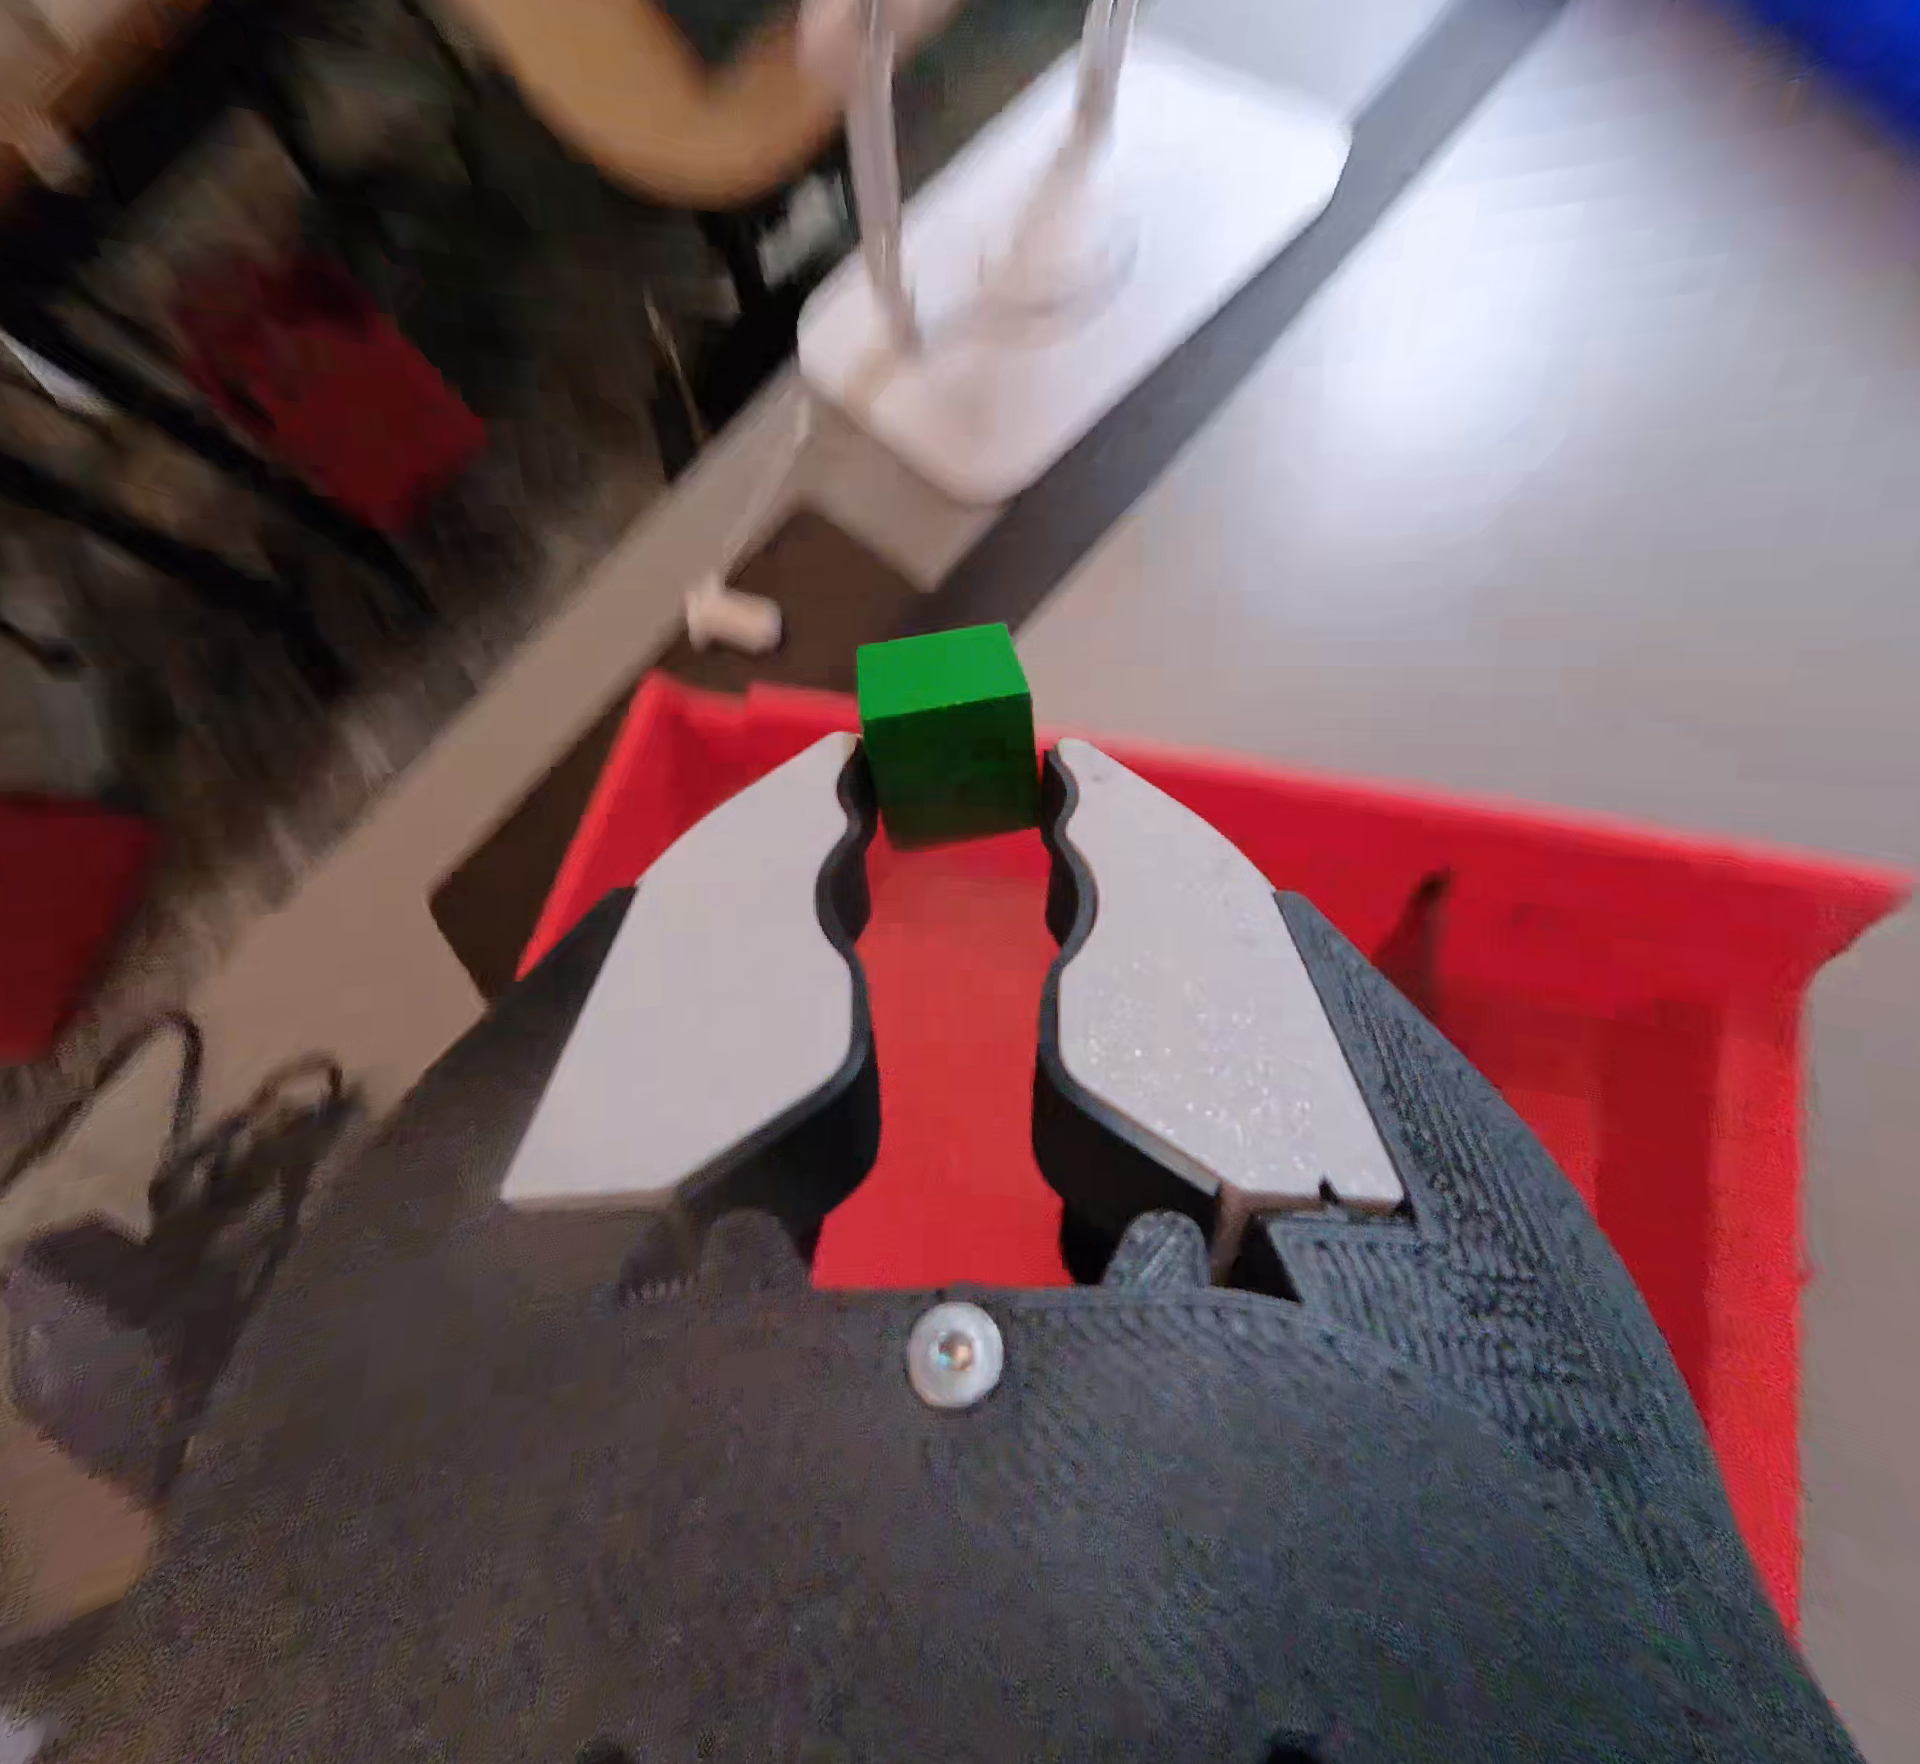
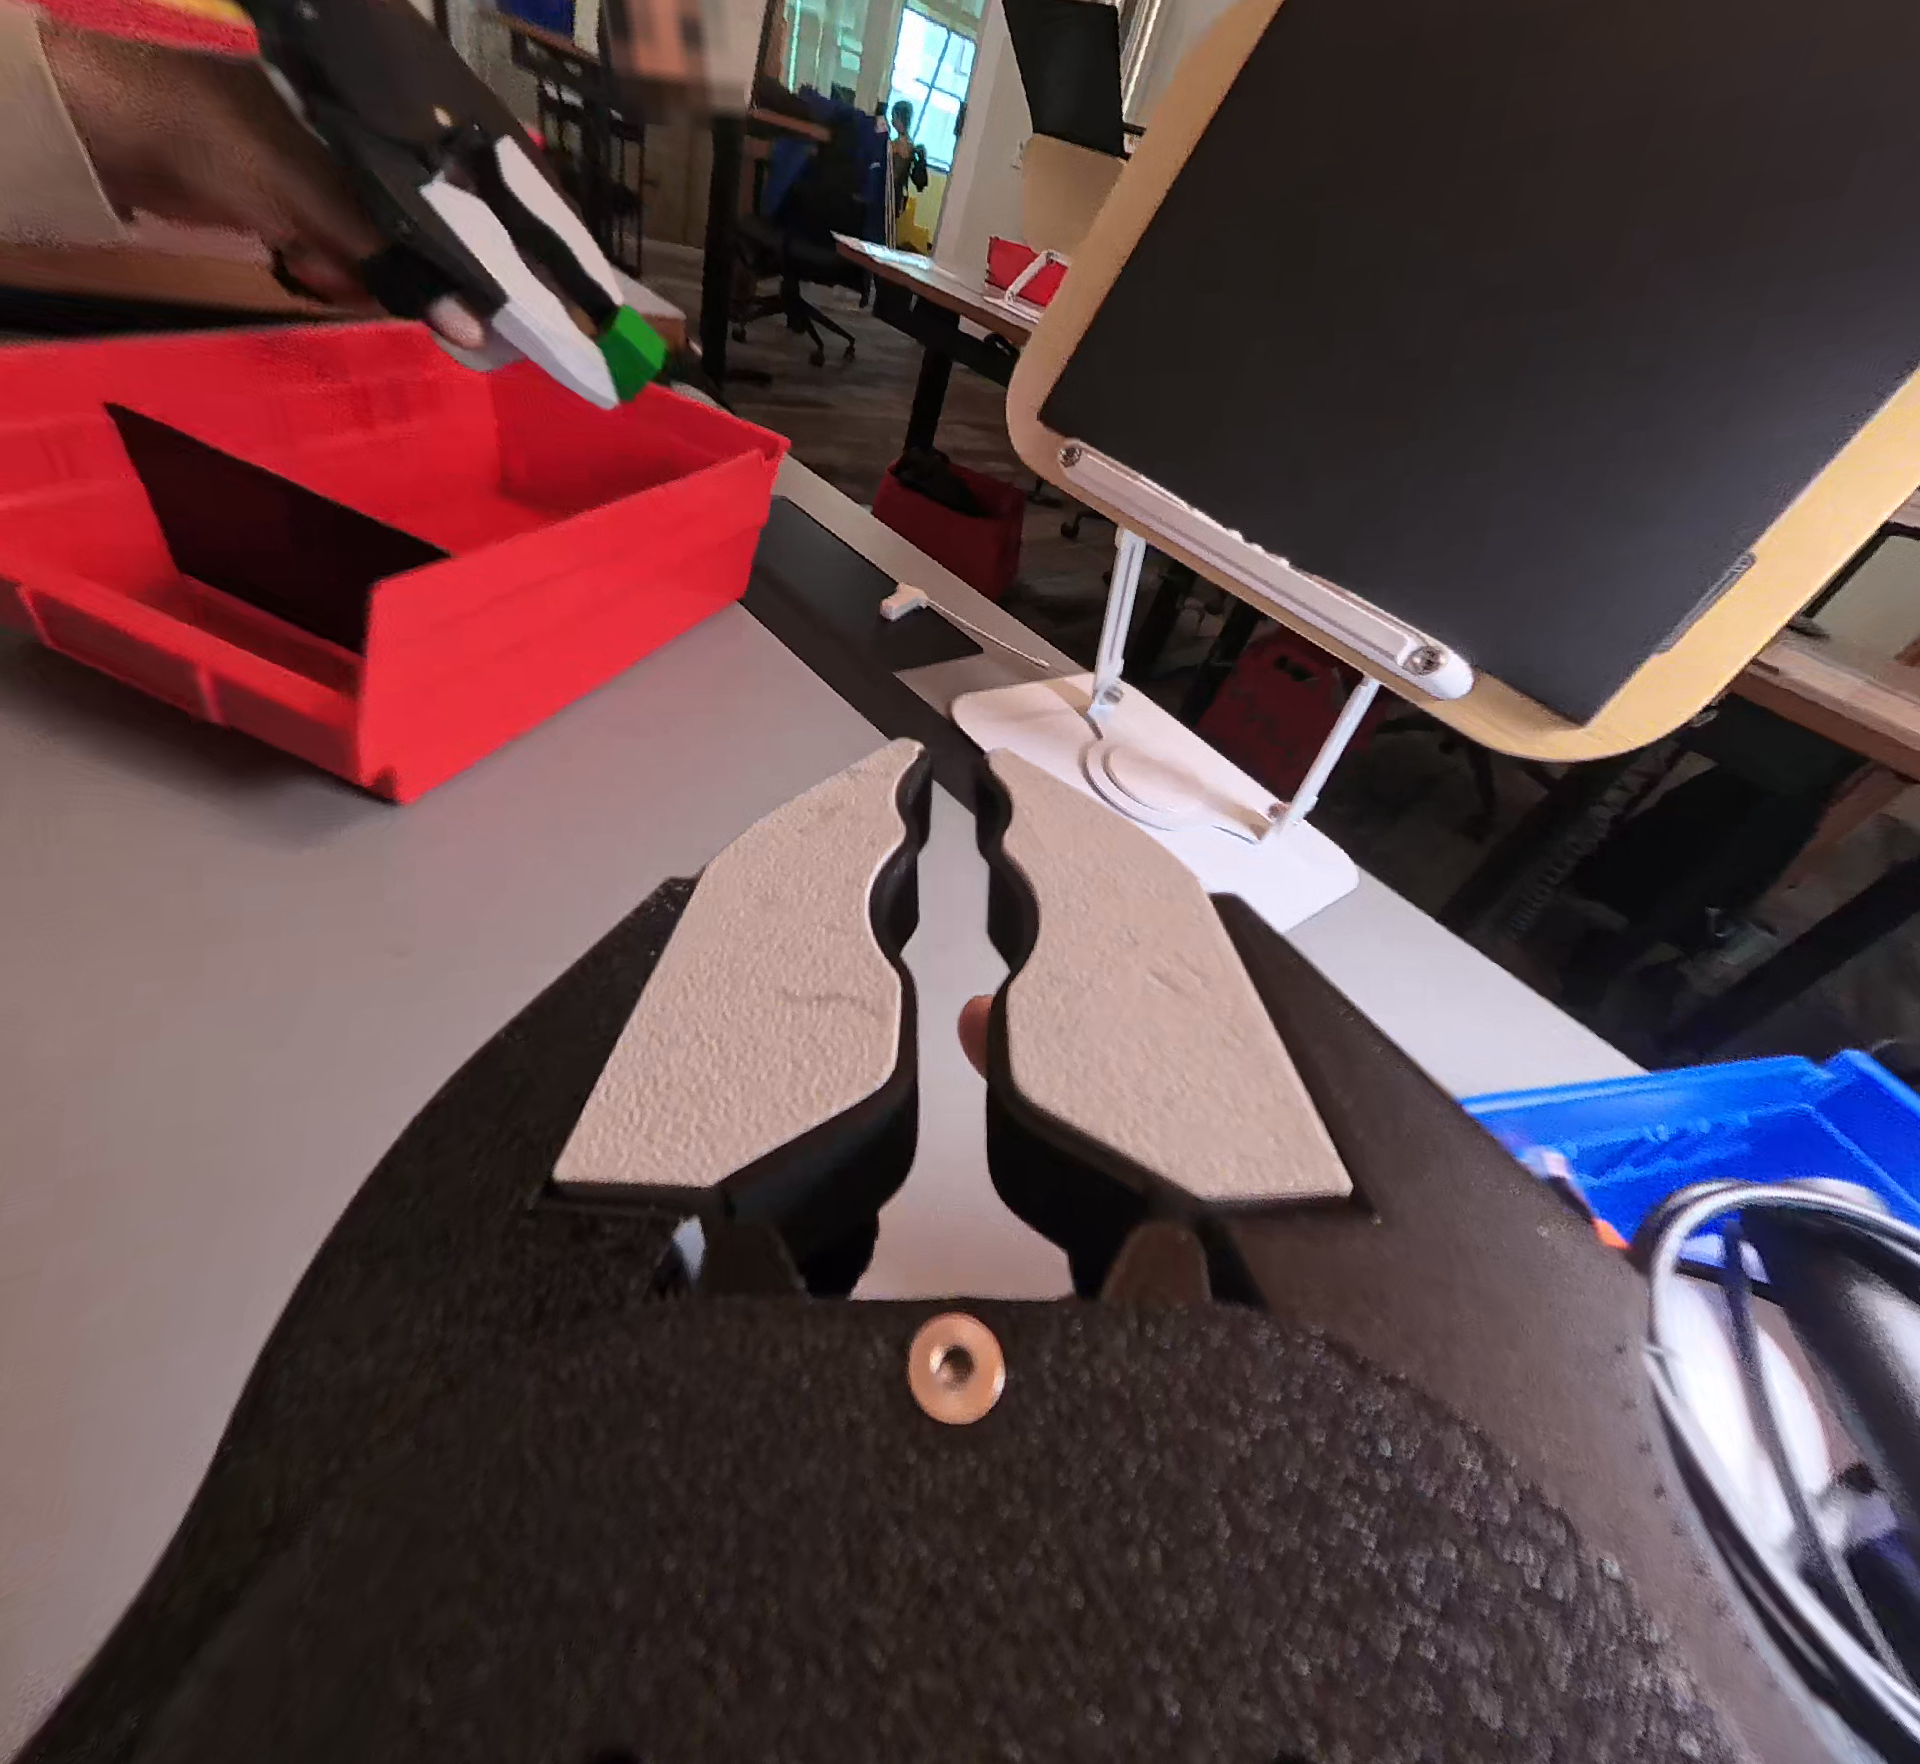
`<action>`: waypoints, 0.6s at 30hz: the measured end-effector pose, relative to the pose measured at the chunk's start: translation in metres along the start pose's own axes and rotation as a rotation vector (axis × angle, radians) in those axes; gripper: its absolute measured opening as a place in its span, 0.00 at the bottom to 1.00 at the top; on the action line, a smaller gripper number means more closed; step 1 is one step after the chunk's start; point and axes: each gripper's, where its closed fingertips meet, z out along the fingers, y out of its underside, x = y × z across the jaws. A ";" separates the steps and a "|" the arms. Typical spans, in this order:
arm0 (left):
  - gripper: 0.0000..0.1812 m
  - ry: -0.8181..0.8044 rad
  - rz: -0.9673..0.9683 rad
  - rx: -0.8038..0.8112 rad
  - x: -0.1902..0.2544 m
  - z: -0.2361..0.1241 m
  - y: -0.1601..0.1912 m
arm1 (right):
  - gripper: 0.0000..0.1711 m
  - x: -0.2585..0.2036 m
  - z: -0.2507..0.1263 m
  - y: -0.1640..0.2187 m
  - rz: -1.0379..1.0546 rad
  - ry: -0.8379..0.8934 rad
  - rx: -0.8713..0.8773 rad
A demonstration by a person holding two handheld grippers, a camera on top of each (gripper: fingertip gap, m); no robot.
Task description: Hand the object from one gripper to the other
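Left gripper of mine pinches the green cube above the red bin; right gripper nearly closed, empty. No legible writing.

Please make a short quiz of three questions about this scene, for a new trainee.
1. True or false: the left gripper holds the green cube between its jaws.
2. Over which thing is the cube held? A) blue bin B) red bin C) white stand
3. Fill in: the right gripper holds ____.

Key:
1. True; the right wrist view shows it too.
2. B, the red bin.
3. Nothing; its jaws are nearly together, with only the grey table beyond them.
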 end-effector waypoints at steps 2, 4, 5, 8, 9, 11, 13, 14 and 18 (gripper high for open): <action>0.17 -0.049 0.034 0.222 0.029 -0.019 -0.045 | 0.08 -0.007 0.002 -0.011 0.109 -0.026 0.037; 0.17 -0.101 0.094 0.420 0.067 -0.036 -0.083 | 0.14 -0.022 0.005 -0.027 0.256 -0.098 0.085; 0.17 -0.132 0.125 0.506 0.086 -0.043 -0.098 | 0.18 -0.030 0.006 -0.036 0.321 -0.130 0.109; 0.17 -0.192 0.202 0.674 0.143 -0.052 -0.132 | 0.28 -0.053 0.005 -0.061 0.446 -0.193 0.169; 0.17 -0.207 0.242 0.699 0.162 -0.051 -0.139 | 0.31 -0.059 0.005 -0.068 0.454 -0.195 0.180; 0.17 -0.243 0.349 0.730 0.196 -0.048 -0.151 | 0.34 -0.069 0.002 -0.079 0.416 -0.182 0.191; 0.17 -0.255 0.459 0.744 0.228 -0.047 -0.156 | 0.36 -0.075 0.002 -0.081 0.317 -0.144 0.160; 0.17 -0.263 0.503 0.753 0.240 -0.047 -0.157 | 0.31 -0.079 0.002 -0.079 0.256 -0.146 0.133; 0.19 -0.168 0.504 0.777 0.254 -0.054 -0.152 | 0.16 -0.095 -0.007 -0.075 0.009 -0.216 0.082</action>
